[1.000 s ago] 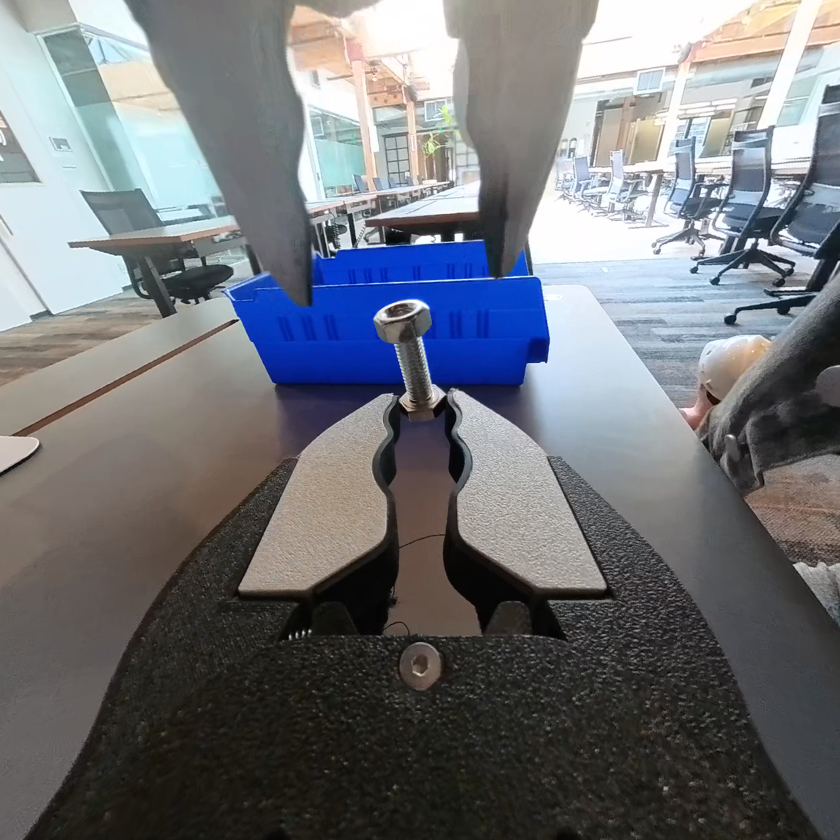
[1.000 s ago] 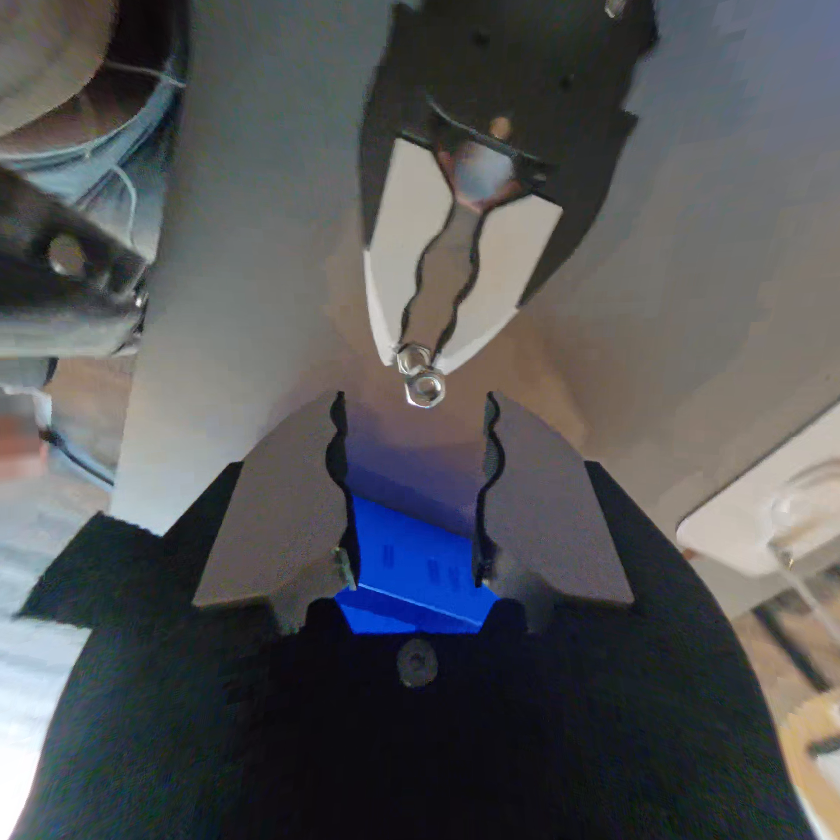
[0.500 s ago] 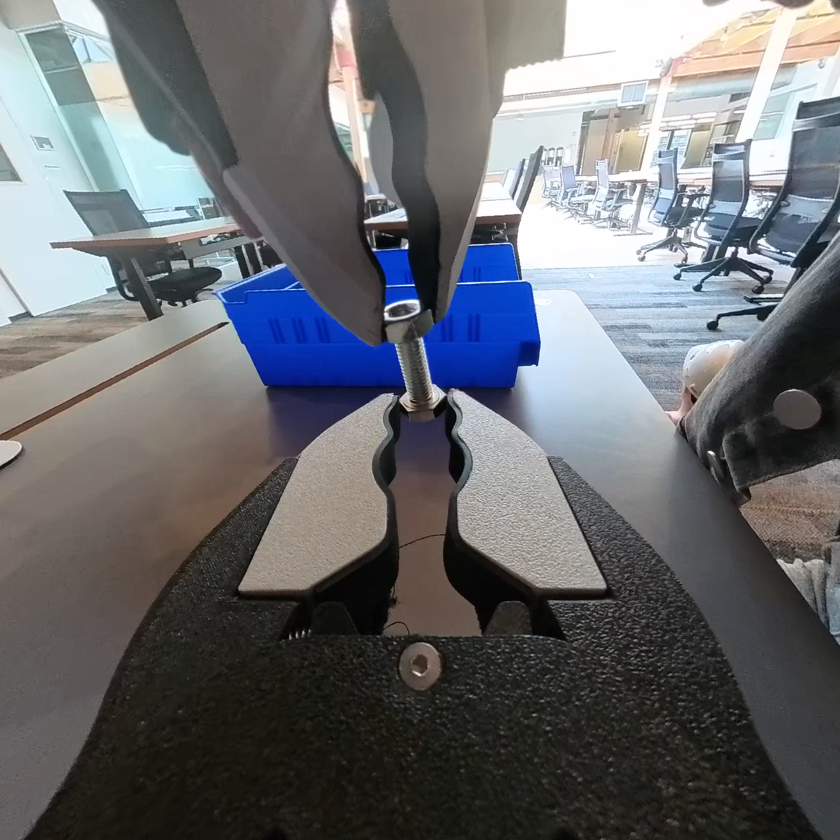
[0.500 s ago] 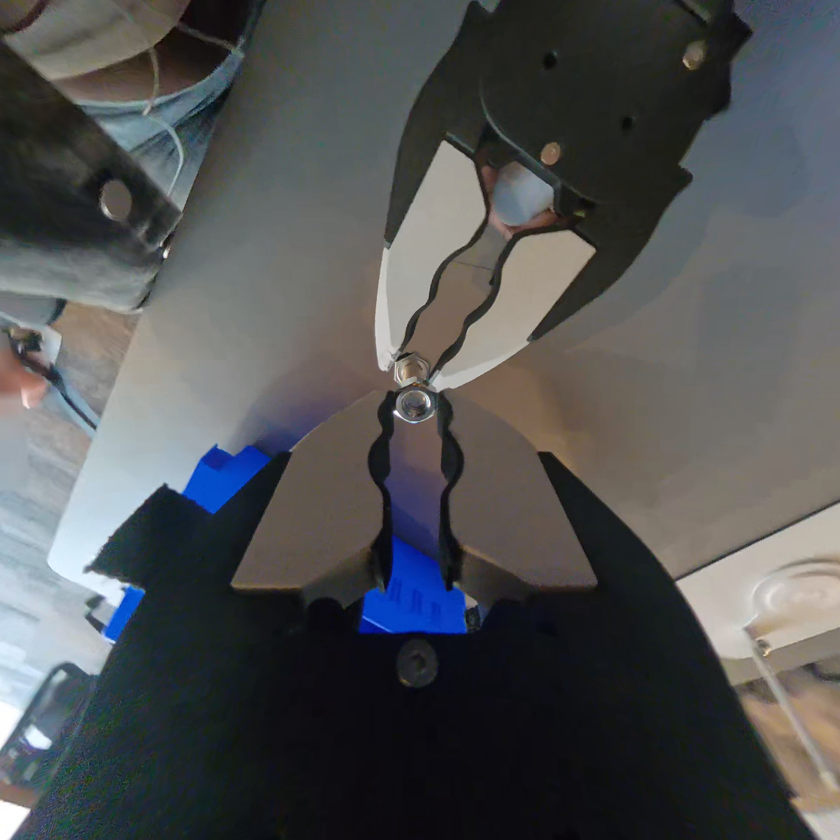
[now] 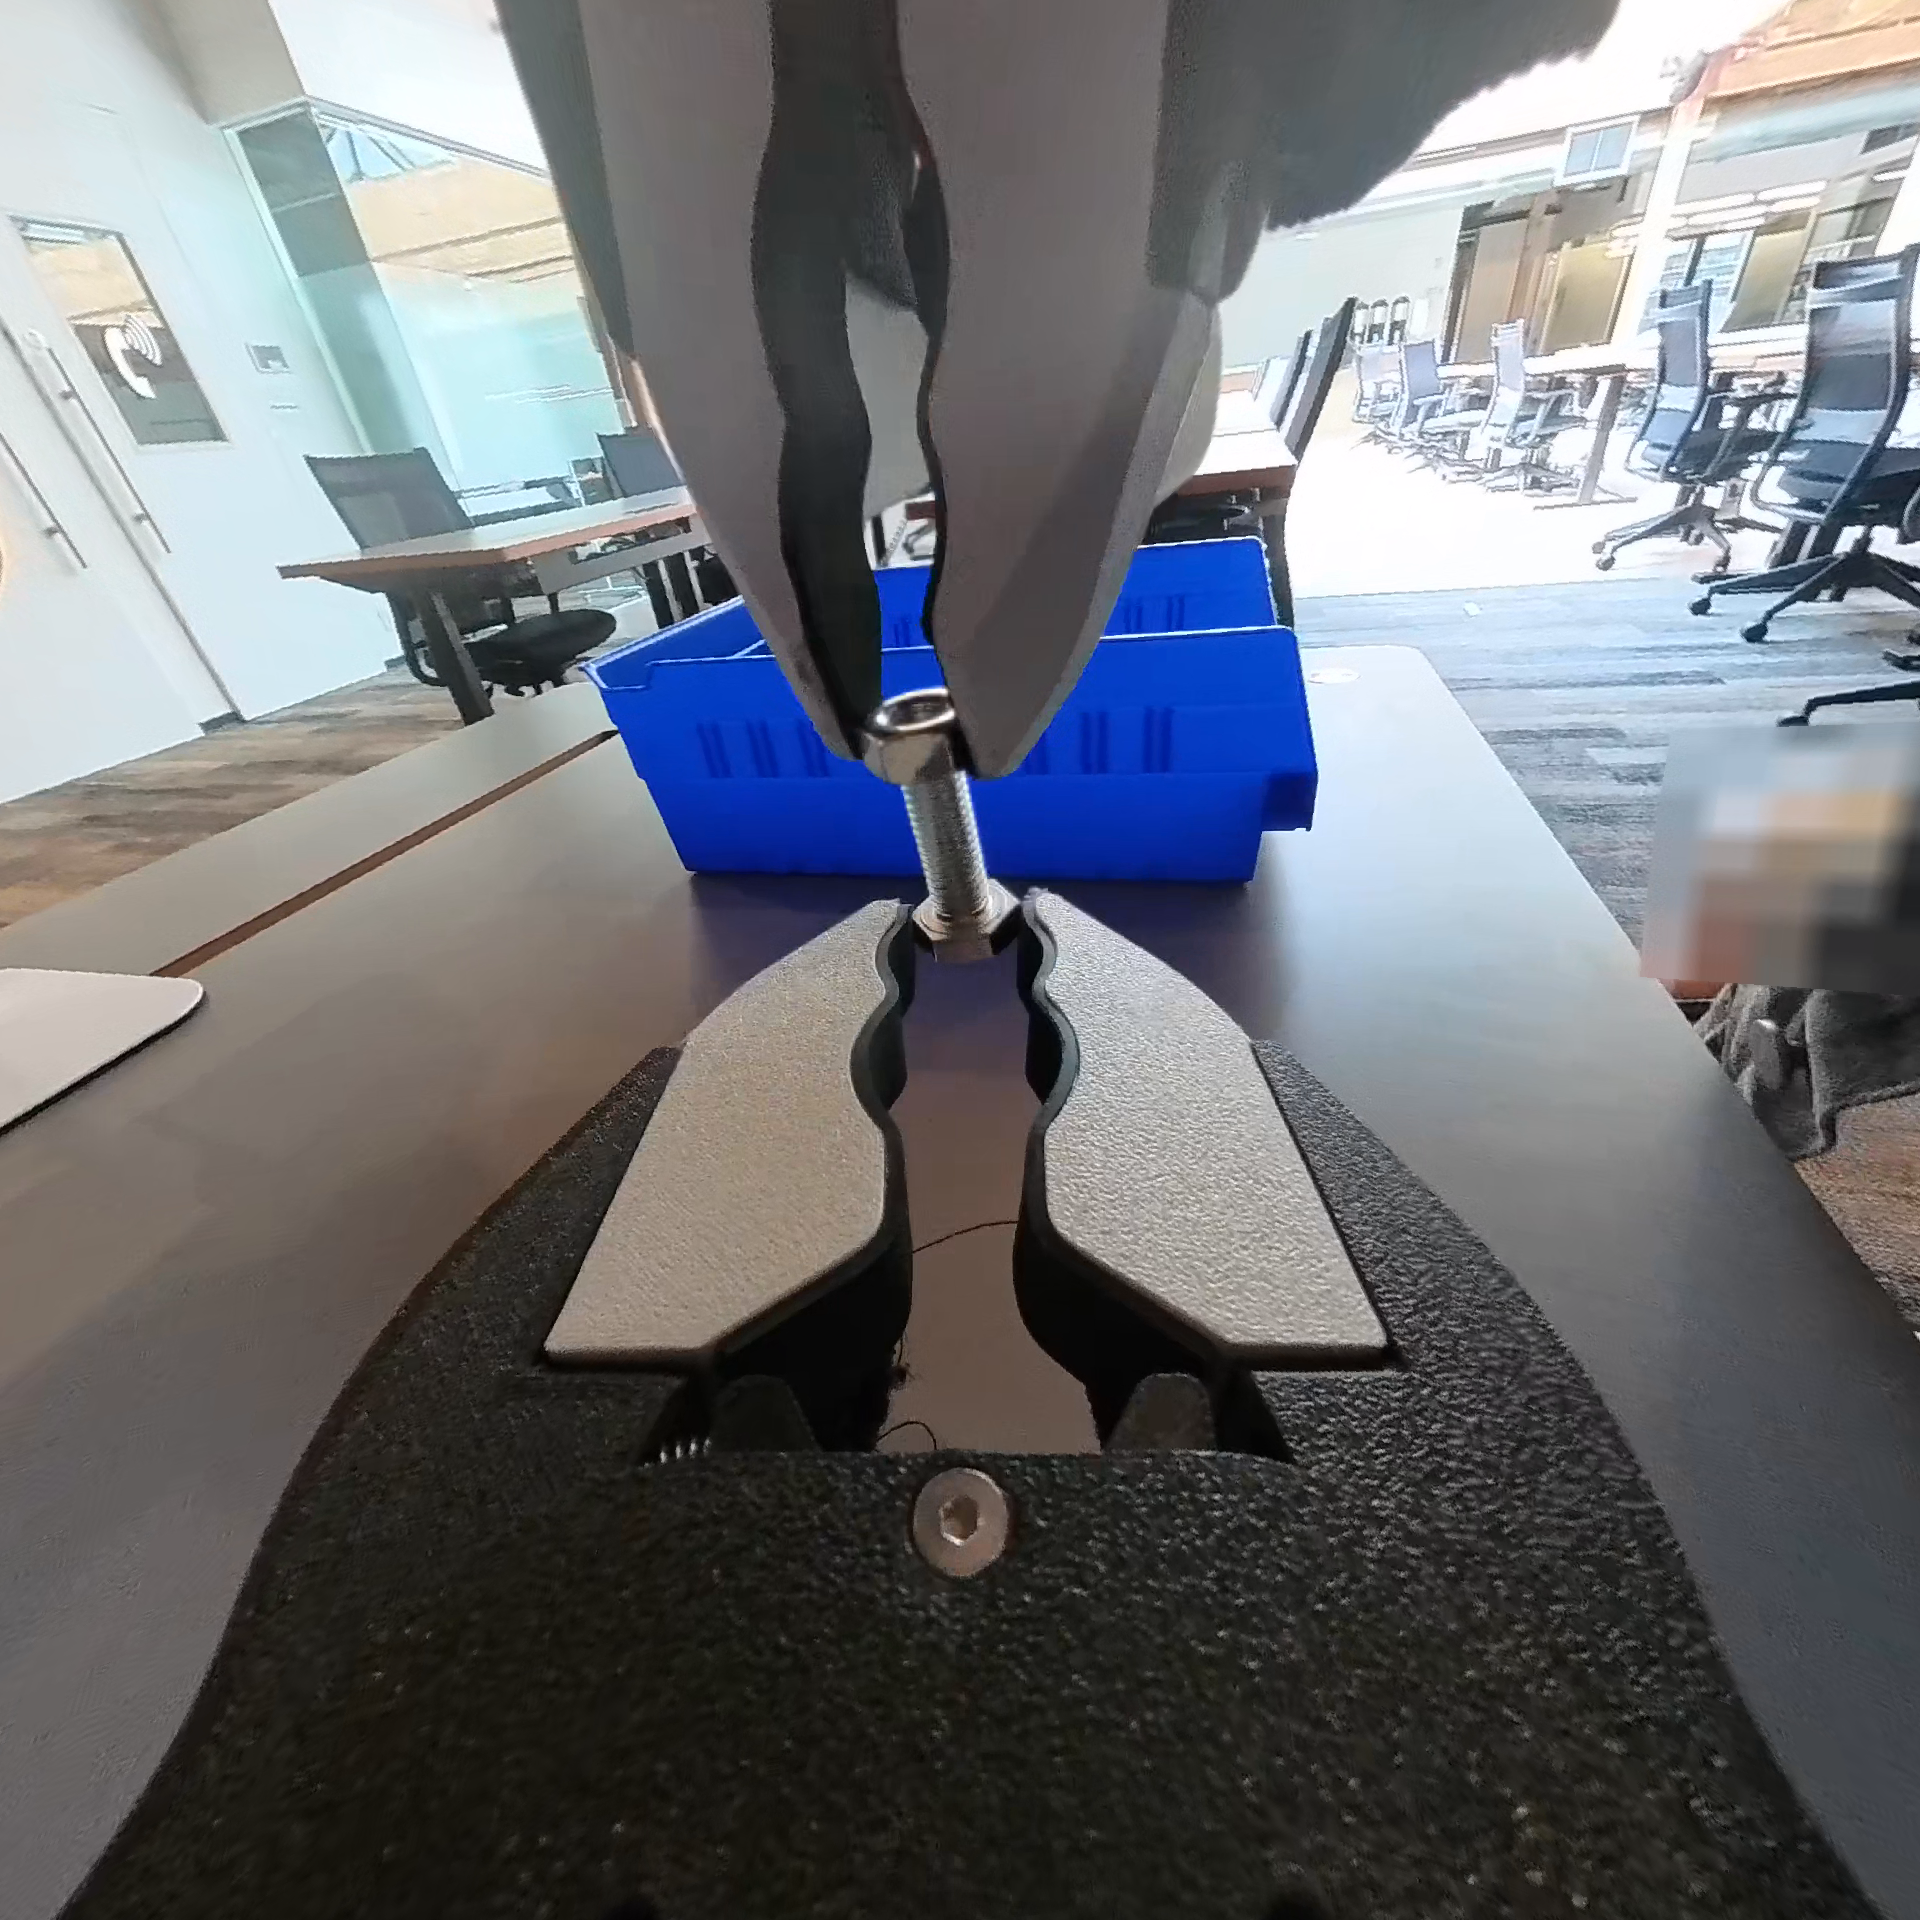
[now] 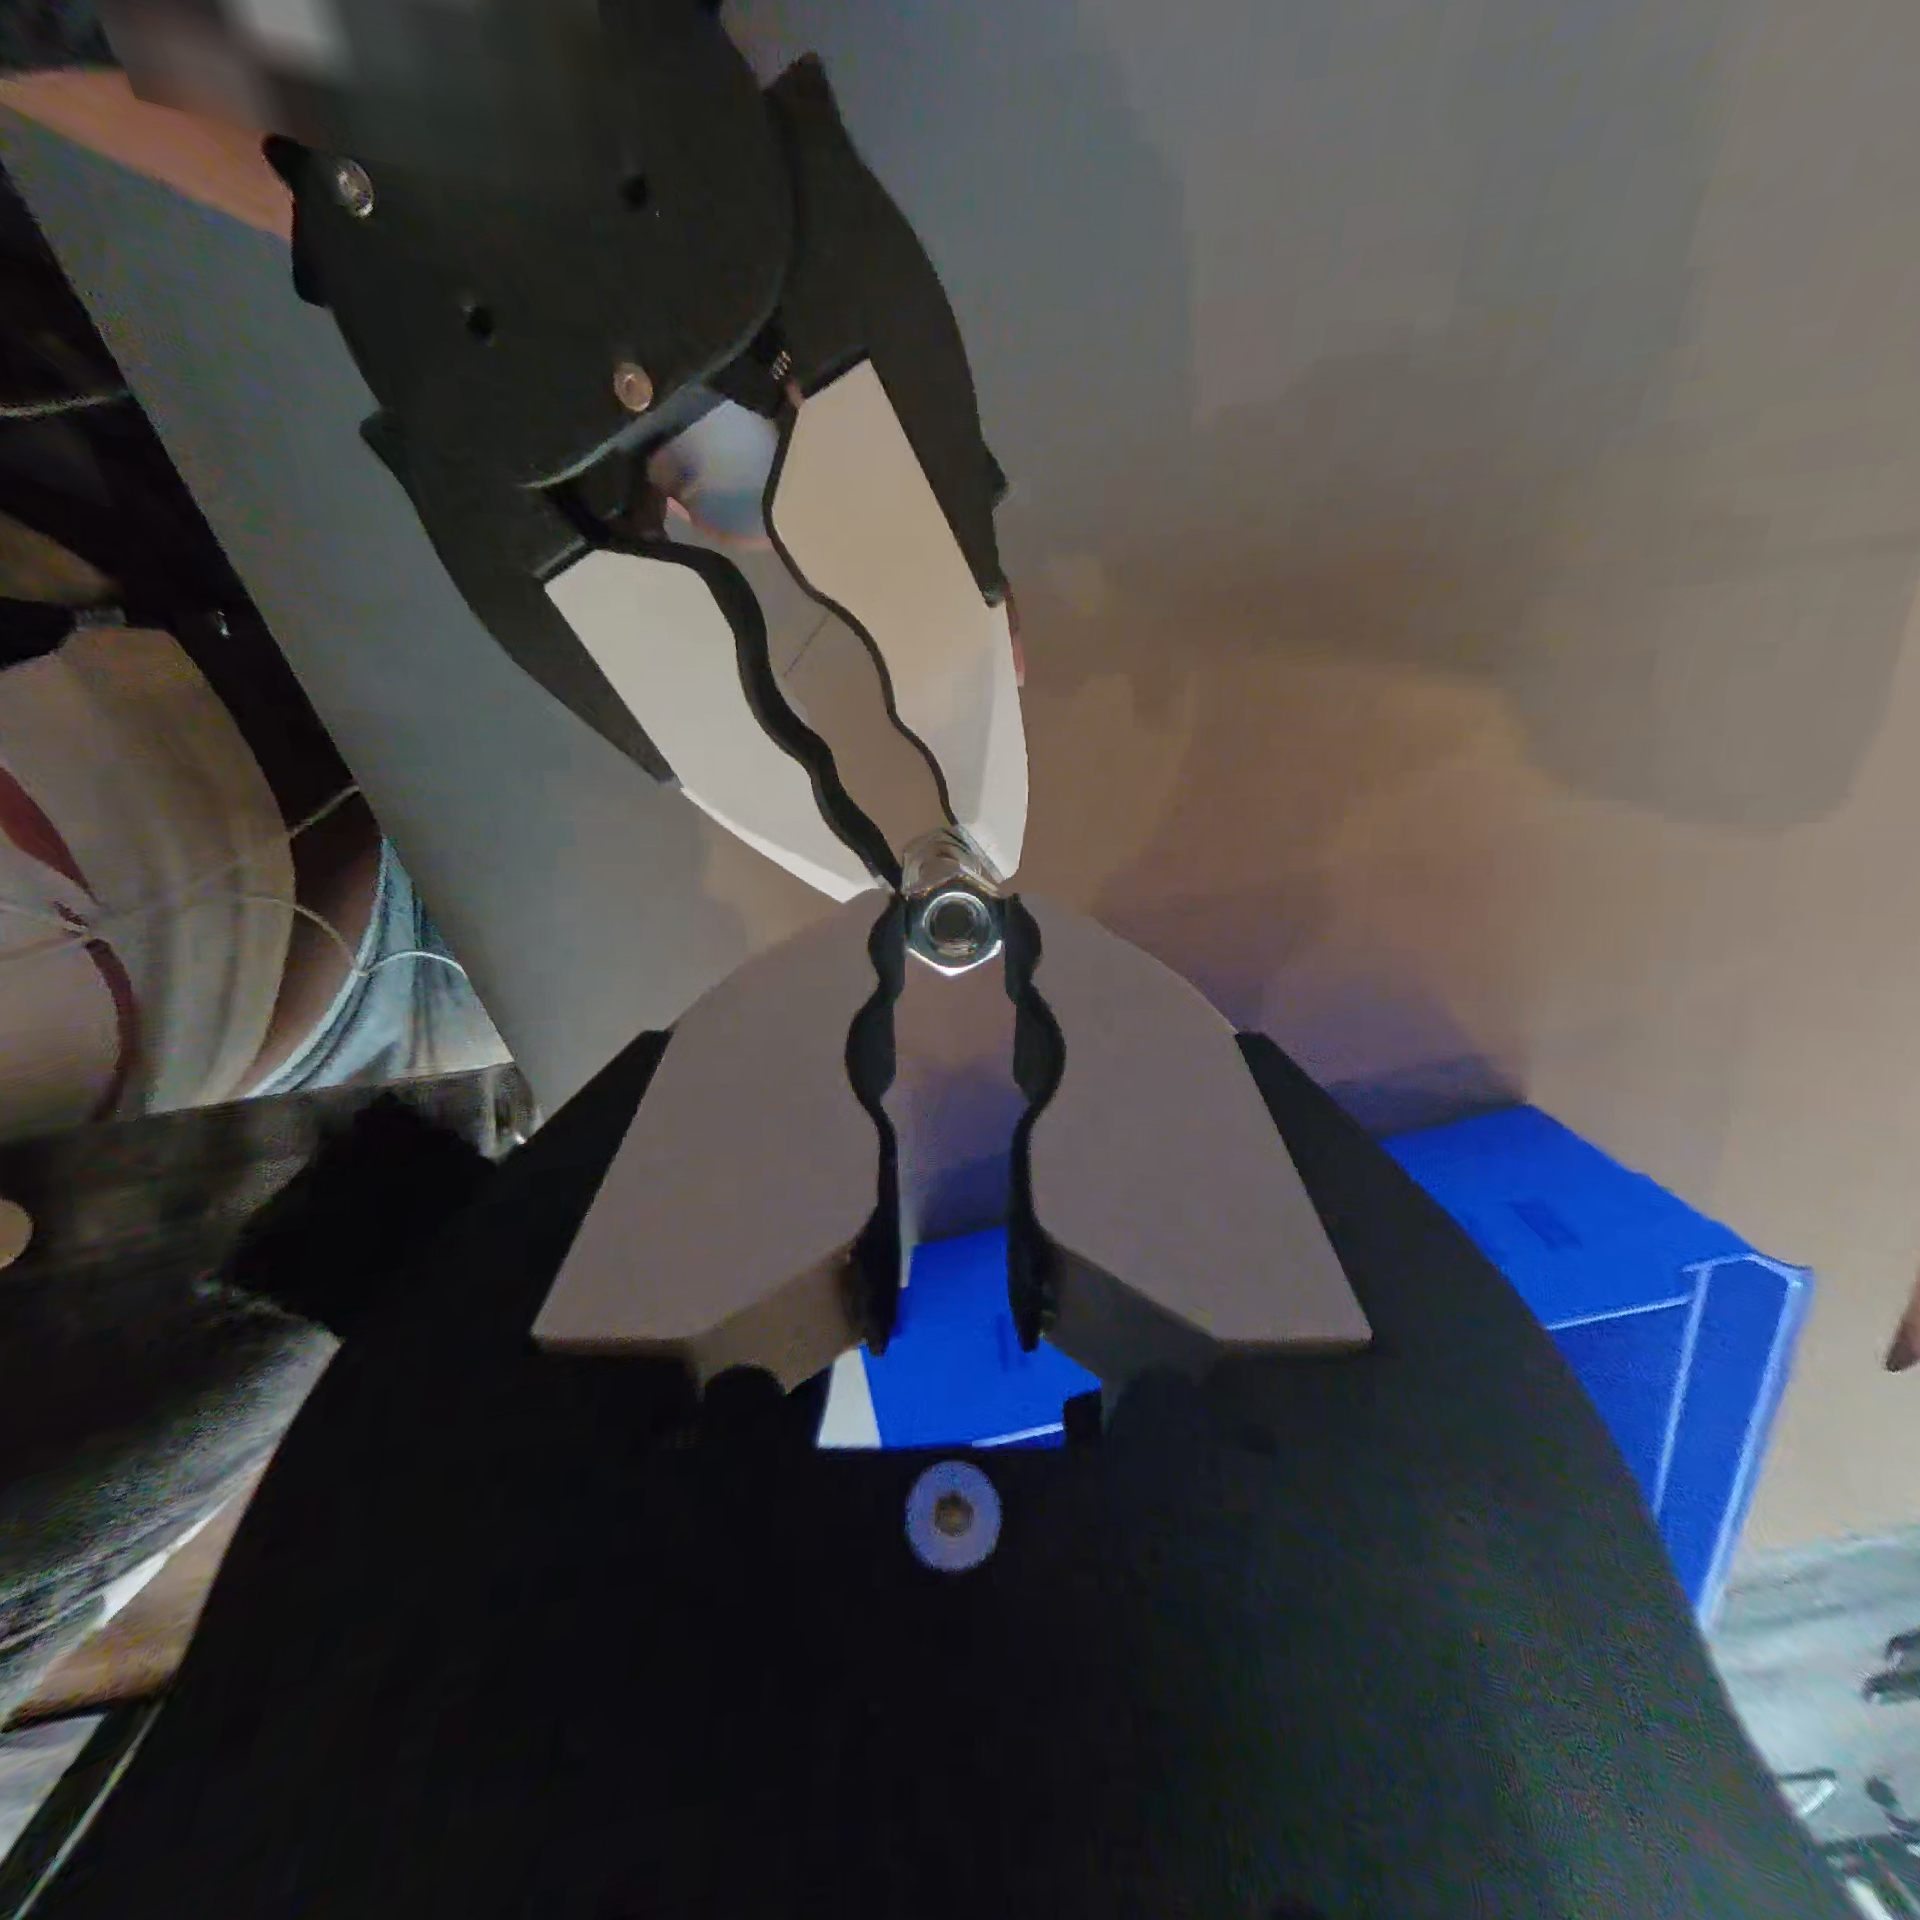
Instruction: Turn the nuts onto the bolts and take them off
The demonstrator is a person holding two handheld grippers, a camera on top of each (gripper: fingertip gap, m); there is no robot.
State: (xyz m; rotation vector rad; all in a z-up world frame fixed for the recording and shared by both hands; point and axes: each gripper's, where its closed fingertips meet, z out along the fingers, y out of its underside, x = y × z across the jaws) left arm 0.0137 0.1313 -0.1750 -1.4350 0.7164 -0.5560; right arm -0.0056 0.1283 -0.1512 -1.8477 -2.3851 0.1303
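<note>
A silver bolt (image 5: pixel 940 831) stands upright above the dark table (image 5: pixel 416 1039). My left gripper (image 5: pixel 961 935) is shut on its hex head at the bottom. A silver nut (image 5: pixel 909 732) sits on the bolt's top end. My right gripper (image 5: pixel 914 740) comes down from above and is shut on that nut. In the right wrist view I look straight down the bolt: the nut (image 6: pixel 951 925) is pinched between my right gripper's (image 6: pixel 951 927) tips, and the left gripper (image 6: pixel 940 854) reaches in from the upper left.
A blue plastic bin (image 5: pixel 1039 748) stands on the table just behind the bolt; it also shows in the right wrist view (image 6: pixel 1558 1299). A pale flat pad (image 5: pixel 73 1029) lies at the left edge. Office desks and chairs (image 5: pixel 1818 436) stand beyond the table. A person's clothing (image 6: pixel 156 883) is close at the left. My left and right fingertips are right by each other.
The right gripper came down open over the bolt, shut on the nut at its top, and has since twisted around the bolt's axis. The left gripper kept hold of the bolt.
</note>
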